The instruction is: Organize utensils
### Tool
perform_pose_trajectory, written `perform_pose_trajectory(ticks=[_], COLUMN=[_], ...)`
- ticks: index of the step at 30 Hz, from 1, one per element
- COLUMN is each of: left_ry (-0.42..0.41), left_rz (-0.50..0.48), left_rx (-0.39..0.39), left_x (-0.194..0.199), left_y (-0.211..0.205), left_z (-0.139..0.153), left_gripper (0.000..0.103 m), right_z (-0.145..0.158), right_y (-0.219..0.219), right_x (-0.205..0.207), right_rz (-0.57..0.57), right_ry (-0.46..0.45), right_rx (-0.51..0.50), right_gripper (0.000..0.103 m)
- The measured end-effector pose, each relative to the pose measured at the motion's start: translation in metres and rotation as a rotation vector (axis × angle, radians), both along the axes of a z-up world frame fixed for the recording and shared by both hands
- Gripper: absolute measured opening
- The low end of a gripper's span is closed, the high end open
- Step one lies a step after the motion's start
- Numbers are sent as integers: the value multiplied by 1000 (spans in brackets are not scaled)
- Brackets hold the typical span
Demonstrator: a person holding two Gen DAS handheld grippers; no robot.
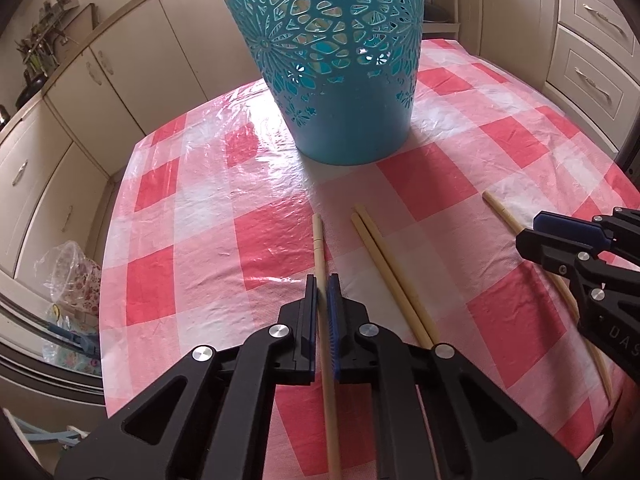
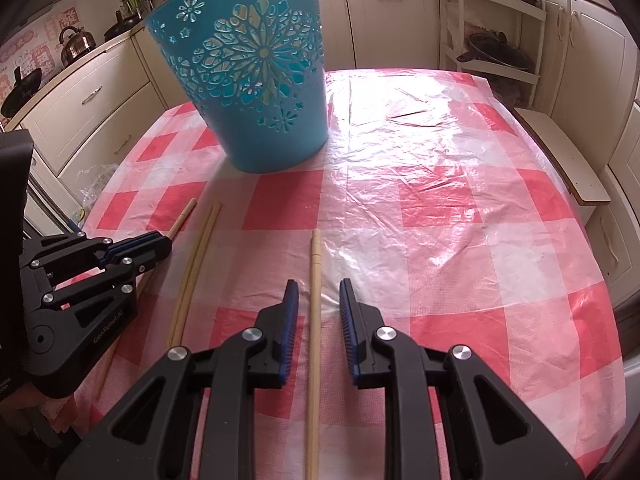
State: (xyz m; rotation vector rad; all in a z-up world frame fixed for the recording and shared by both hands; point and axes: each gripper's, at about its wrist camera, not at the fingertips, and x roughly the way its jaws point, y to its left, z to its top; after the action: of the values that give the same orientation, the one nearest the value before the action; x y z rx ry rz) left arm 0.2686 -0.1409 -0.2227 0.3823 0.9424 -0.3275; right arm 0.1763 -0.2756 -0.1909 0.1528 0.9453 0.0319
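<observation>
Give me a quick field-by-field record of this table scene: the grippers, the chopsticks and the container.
left gripper: shut on the leftmost wooden chopstick
right gripper: open, straddling the rightmost wooden chopstick
middle pair of wooden chopsticks: lying side by side between the grippers, untouched
teal plastic cut-out flower basket: upright, beyond the chopsticks
pink checked plastic-covered tablecloth: under everything

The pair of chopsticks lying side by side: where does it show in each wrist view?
Left wrist view: the pair lies just right of the left gripper, running toward the lower right.
Right wrist view: the pair lies left of centre, between the left gripper and the right gripper.
Shared landmark: the blue basket beyond the pair.
</observation>
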Motion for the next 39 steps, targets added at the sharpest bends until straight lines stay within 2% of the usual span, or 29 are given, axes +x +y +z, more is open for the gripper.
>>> perform_pose_trajectory(ticks=[2, 7, 10, 16, 19, 22, 26, 29, 30, 35, 39], left_ry=[20, 42, 59, 54, 38, -6, -111, -190, -209, -257, -243], left_rz=[9, 14, 19, 24, 34, 39, 33, 22, 18, -16, 1], left_rx=[-29, -47, -69, -127, -198, -286, -384, -421, -429, -447, -423], left_x=[2, 0, -3, -12, -14, -16, -14, -6, -2, 10, 16], left_y=[4, 8, 11, 22, 33, 44, 51, 46, 42, 22, 22], left_z=[1, 1, 3, 25, 50, 90, 153, 191, 201, 231, 224], left_gripper=[5, 5, 5, 5, 5, 5, 5, 4, 0, 0, 0], right_z=[0, -1, 0, -1, -1, -1, -1, -1, -1, 0, -1], right_y=[1, 1, 3, 6, 6, 6, 6, 6, 5, 4, 2], right_x=[0, 0, 0, 1, 1, 1, 1, 1, 1, 1, 1], right_rz=[2, 1, 7, 12, 12, 12, 11, 11, 11, 8, 12], right_ry=[-2, -4, -6, -7, -7, -7, -8, -8, -8, -9, -9], right_rx=[-8, -4, -8, -16, -16, -15, -14, -11, -10, 8, 22], right_gripper=[22, 22, 25, 27, 27, 27, 27, 27, 27, 28, 30])
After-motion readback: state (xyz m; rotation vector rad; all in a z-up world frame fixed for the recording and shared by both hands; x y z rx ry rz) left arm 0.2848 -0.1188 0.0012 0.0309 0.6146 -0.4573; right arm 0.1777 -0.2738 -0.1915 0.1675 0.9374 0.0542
